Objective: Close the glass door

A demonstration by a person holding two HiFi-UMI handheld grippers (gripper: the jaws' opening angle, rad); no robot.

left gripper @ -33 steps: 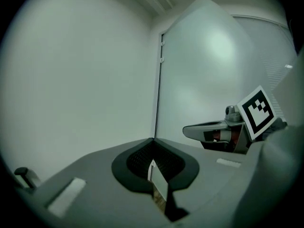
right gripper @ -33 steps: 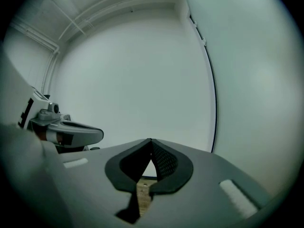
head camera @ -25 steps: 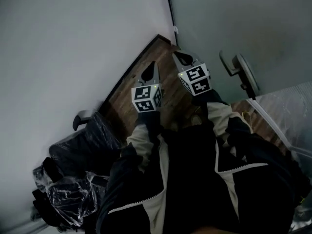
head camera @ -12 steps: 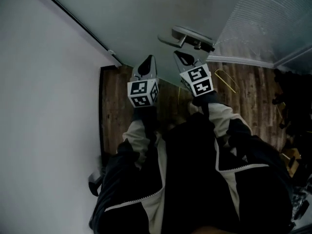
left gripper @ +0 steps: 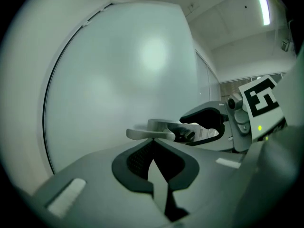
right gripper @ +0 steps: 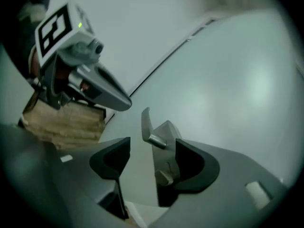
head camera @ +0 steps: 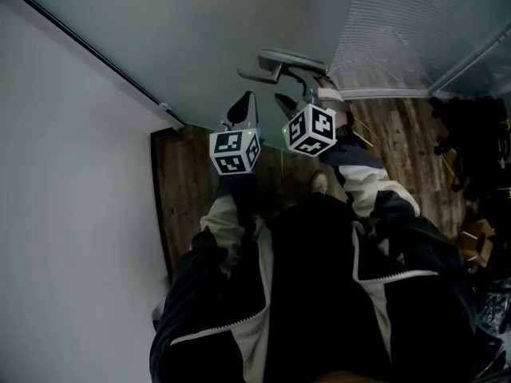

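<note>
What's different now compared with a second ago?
The right gripper has reached the door handle, and its jaws have just been opening, so the handle now stands between them. The left gripper stays shut and empty beside it.

Can't identify dark clutter [head camera: 471, 134] at head view's right edge: dim, cropped. Lose glass door [head camera: 200, 38] past top edge. See only a pale shoe toe [head camera: 319, 183]; no view of legs under jacket [head camera: 311, 294]. In right gripper view, get left gripper [right gripper: 124, 102] only soft, rear lost in dark rim.
</note>
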